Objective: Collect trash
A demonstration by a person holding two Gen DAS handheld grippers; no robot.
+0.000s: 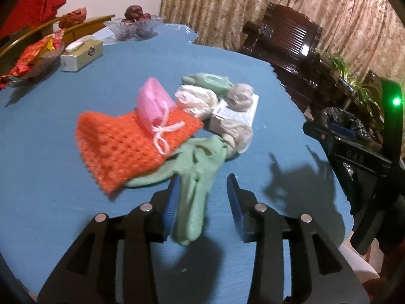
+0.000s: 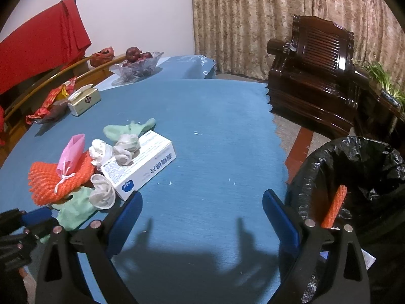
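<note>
Several pieces of trash lie in a loose heap near the left edge of the blue table (image 2: 215,126). Largest is the orange net (image 1: 121,149), then a white box (image 2: 141,167), a limp green glove (image 1: 195,177), a pink pouch (image 1: 153,106) and crumpled wads. The left gripper (image 1: 202,197) is spread open around the glove's end. The right gripper (image 2: 200,210) is wide open over bare cloth. A bin with black bag (image 2: 354,172) stands beside the right edge.
</note>
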